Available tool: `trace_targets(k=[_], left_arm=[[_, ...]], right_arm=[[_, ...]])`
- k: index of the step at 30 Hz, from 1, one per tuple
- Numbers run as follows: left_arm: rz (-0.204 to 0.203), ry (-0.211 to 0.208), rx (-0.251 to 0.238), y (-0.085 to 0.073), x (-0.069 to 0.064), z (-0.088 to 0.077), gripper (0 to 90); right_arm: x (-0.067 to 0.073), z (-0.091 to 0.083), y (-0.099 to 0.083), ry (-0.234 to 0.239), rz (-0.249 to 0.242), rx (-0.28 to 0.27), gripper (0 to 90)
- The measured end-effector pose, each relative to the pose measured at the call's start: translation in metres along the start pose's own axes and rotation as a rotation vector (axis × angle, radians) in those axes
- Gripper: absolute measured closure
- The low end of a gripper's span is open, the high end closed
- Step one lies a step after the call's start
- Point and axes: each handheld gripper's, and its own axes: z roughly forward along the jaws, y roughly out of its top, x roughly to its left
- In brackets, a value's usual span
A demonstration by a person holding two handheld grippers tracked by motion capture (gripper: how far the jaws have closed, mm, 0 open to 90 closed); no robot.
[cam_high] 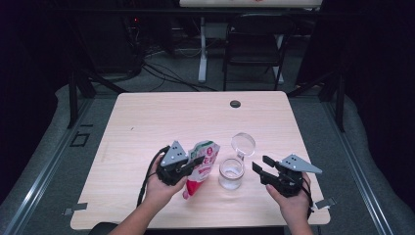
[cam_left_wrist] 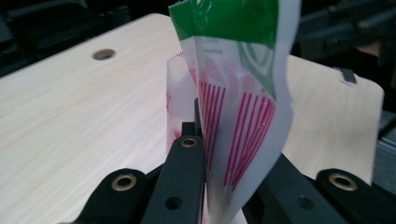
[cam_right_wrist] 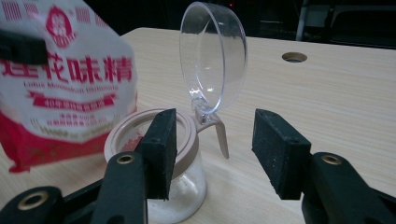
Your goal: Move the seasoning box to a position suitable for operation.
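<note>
The pouch [cam_high: 200,166] is white and red with a green band at its top, and its face carries large red characters reading 莲花味精 [cam_right_wrist: 67,70] under a round red emblem, with a line of small Latin print below that is too blurred to read with certainty. It stands just to the left of the glass jar [cam_high: 231,173], tilted, its top leaning away from the person. The left gripper [cam_high: 193,164] is clamped on the pouch's side, the jaws pressed together with the film pinched between them; the left hand [cam_high: 159,183] holds it low over the table [cam_high: 147,122], pointing toward the jar. The jar holds a little white powder and its clear hinged lid [cam_high: 243,144] stands flipped open behind it. The right gripper [cam_high: 260,165] hovers just right of the jar, jaws apart and holding nothing, aimed at it.
</note>
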Motion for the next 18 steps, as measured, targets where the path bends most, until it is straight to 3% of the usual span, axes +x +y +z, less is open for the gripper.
trace_targets(k=[6,11,18], left_arm=[[0.019,-0.031,0.022,-0.01,-0.009,0.004,90.0],[-0.043,-0.055,0.042,-0.024,-0.007,0.003,90.0],[-0.12,-0.085,-0.007,-0.037,-0.003,-0.002,89.1]], right_arm=[[0.003,-0.004,0.005,0.032,-0.019,-0.009,53.2],[0.015,-0.001,0.012,0.09,-0.065,-0.02,54.4],[0.039,0.016,0.018,0.23,-0.107,0.014,57.6]])
